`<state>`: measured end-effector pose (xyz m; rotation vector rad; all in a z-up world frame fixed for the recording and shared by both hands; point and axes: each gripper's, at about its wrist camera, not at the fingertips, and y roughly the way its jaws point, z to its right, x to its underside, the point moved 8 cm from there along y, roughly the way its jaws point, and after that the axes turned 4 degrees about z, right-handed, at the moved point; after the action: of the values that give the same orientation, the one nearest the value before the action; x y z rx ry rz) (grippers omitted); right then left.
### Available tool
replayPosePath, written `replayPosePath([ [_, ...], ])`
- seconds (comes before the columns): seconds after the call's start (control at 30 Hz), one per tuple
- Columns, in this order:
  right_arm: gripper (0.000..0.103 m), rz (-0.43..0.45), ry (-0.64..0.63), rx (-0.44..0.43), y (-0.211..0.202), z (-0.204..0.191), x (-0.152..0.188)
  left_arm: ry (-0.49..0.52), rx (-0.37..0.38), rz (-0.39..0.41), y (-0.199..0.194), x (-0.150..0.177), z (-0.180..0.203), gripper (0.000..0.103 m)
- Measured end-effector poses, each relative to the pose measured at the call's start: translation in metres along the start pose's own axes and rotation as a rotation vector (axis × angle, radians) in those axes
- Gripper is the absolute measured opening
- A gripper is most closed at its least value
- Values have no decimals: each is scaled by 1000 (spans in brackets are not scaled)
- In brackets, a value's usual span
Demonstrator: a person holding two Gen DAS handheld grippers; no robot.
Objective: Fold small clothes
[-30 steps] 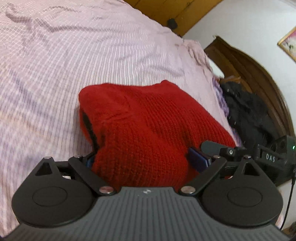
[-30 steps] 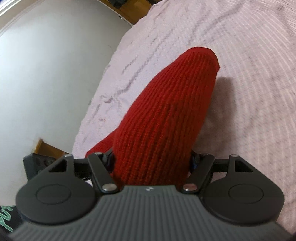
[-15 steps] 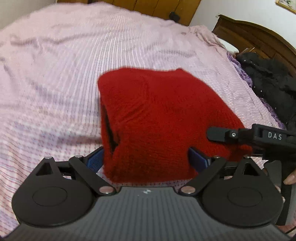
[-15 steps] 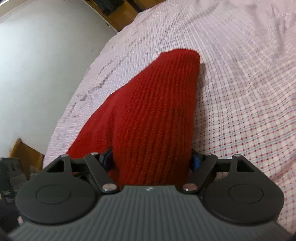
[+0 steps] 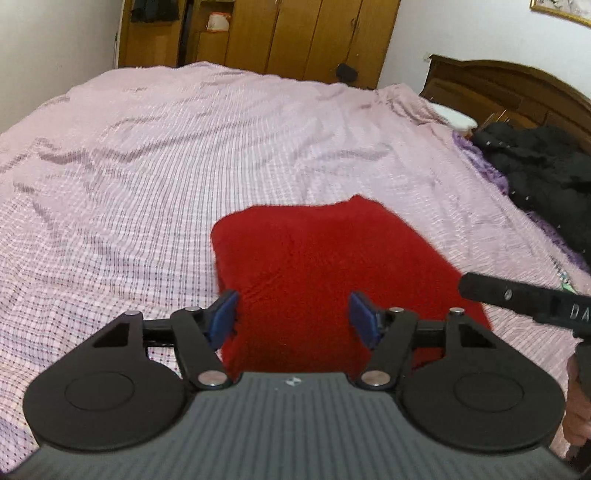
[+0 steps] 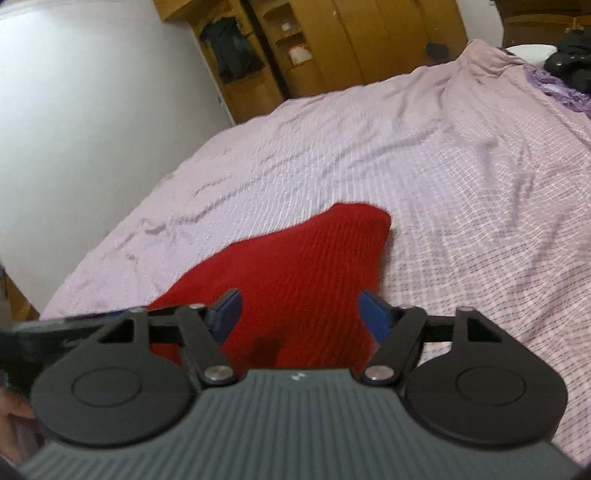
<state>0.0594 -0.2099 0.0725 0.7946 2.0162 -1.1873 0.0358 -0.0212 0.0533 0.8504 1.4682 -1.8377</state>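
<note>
A folded red knitted garment (image 5: 314, 258) lies flat on the pink checked bedspread (image 5: 147, 166). My left gripper (image 5: 293, 315) is open, its blue pads apart over the garment's near edge, holding nothing. In the right wrist view the same garment (image 6: 306, 266) lies ahead, and my right gripper (image 6: 301, 314) is open above its near part, empty. The right gripper's black finger (image 5: 517, 295) shows at the right edge of the left wrist view.
A dark wooden headboard (image 5: 517, 92) stands at the right, with black clothing (image 5: 546, 173) and purple fabric heaped below it. Wooden wardrobes (image 5: 258, 33) stand beyond the far end of the bed. A white wall (image 6: 92, 129) runs along the left side.
Both grippers opened and let go of the red garment, then pulled back and up. The garment dropped from a lifted fold and now lies flat on the bed.
</note>
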Motion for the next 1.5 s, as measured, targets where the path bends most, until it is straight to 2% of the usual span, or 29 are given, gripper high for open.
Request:
replayPosePath([
  [0.07, 61, -28, -53, 35, 10, -4, 10, -4, -11, -39, 11, 10, -4, 68],
  [0.17, 61, -42, -153, 90, 17, -11, 26, -65, 22, -96, 27, 28, -14, 68],
  [0.27, 61, -48, -218, 126, 25, -9, 41, -90, 41, -107, 35, 36, -19, 68],
  [0.53, 63, -24, -195, 131, 20, -9, 40, -70, 6, -76, 31, 32, -15, 71],
  [0.7, 63, 9, -139, 123, 2, -12, 34, -30, -79, -48, 12, 30, -12, 84],
  [0.8, 66, 15, -122, 128, -6, -14, 35, -40, -83, -44, 2, 34, -11, 90],
  [0.83, 70, 15, -119, 131, -8, -15, 37, -47, -86, -43, -1, 36, -10, 92],
  [0.9, 70, 11, -118, 139, -12, -16, 43, -43, -99, -34, -4, 42, -7, 100],
  [0.97, 70, -3, -125, 153, -12, -16, 51, -10, -114, -24, -4, 49, -3, 101],
  [1.07, 71, -31, -128, 175, -8, -15, 62, 44, -146, -74, 6, 63, 5, 101],
  [1.23, 71, -84, -140, 213, 1, -9, 82, 79, -207, -128, 27, 89, 5, 102],
  [1.33, 71, -113, -130, 221, 7, -4, 92, 107, -235, -134, 34, 97, 5, 102],
  [1.5, 70, -112, -116, 242, 10, 3, 94, 74, -235, -127, 38, 96, 0, 102],
])
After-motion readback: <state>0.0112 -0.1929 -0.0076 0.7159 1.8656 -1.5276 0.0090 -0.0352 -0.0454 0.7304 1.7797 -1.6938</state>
